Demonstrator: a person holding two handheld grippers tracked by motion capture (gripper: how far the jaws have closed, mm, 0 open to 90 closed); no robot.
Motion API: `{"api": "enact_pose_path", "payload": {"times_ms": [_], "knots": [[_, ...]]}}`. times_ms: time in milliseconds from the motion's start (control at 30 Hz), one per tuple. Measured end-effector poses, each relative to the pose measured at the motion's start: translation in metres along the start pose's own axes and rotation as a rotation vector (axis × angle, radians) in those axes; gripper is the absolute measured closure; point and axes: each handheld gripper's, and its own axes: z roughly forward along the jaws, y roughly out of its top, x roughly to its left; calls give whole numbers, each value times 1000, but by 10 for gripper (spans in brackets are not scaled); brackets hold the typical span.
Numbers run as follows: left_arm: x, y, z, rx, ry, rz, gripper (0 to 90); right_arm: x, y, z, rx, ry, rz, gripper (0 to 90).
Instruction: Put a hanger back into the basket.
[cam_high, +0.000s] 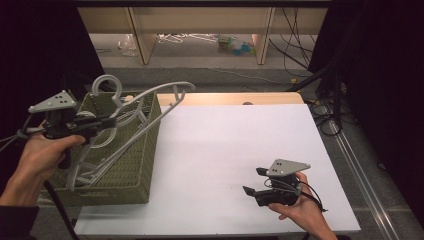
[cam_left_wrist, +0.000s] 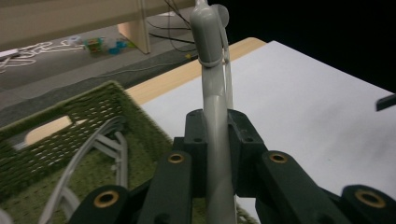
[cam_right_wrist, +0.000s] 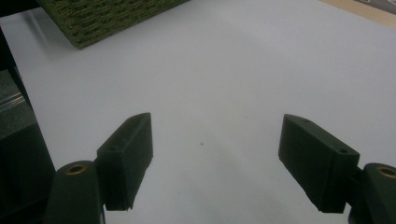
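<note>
The left hand-held gripper (cam_high: 102, 122) clamps a grey hanger (cam_high: 150, 102) above the green basket (cam_high: 135, 165) at the counter's (cam_high: 240, 150) left edge. I'd lift slowly so its hook clears the other hangers (cam_high: 90, 167). The right hand-held gripper (cam_high: 255, 181) rests open near the front edge.

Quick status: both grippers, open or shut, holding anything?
Left gripper: shut on a grey hanger, above the green basket.
Right gripper: open, empty, over the white table.

Lab-like recording room: black curtains (cam_high: 45, 45), loose floor cables (cam_high: 300, 55), white-topped table (cam_high: 240, 150).
</note>
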Motion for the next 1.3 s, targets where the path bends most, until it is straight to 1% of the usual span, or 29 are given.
{"api": "enact_pose_path", "payload": {"times_ms": [67,133,200,233,267,300,333,467,567,633,700,767,833,933,1033,1200,1233,1300], "knots": [[8,-1,-2,-5,18,-6,792,0,0,0,1,-2,0,272],[16,-2,-4,-7,37,1,791,0,0,1,-2,-4,-1,272],[24,-4,-5,-3,59,-16,791,0,0,0,-7,-4,-1,272],[28,-5,-5,4,73,-6,792,-1,0,0,-8,-3,-2,272],[31,-5,-5,7,84,-5,792,-1,0,0,-9,-6,-1,272],[34,-6,-5,13,92,-6,792,-1,0,0,-7,-4,-1,272],[38,-8,-5,9,96,-16,792,-1,0,0,-6,-5,-1,272],[49,-14,-6,11,120,-23,791,-1,0,0,-5,-7,0,272],[55,-19,-6,15,129,-30,792,-1,-1,1,-6,-8,-5,272],[58,-22,-6,19,131,-34,791,-1,-1,0,0,-6,3,272],[62,-25,-6,19,135,-42,791,-1,-1,0,-2,-3,-4,272],[66,-30,-7,25,146,-40,792,-1,-1,1,2,-3,3,272],[70,-33,-8,29,153,-44,792,-1,-1,1,-1,-1,-5,272],[75,-37,-9,31,166,-46,791,-1,-1,1,8,0,5,272],[80,-42,-6,42,174,-31,792,-1,-2,2,7,-2,0,272],[87,-48,-5,50,199,-48,791,-1,-1,1,8,1,7,272],[88,-49,-5,52,200,-45,791,-2,-2,2,7,-2,-1,272],[89,-50,-5,57,204,-45,791,-2,-2,2,6,-3,-1,272]]}}
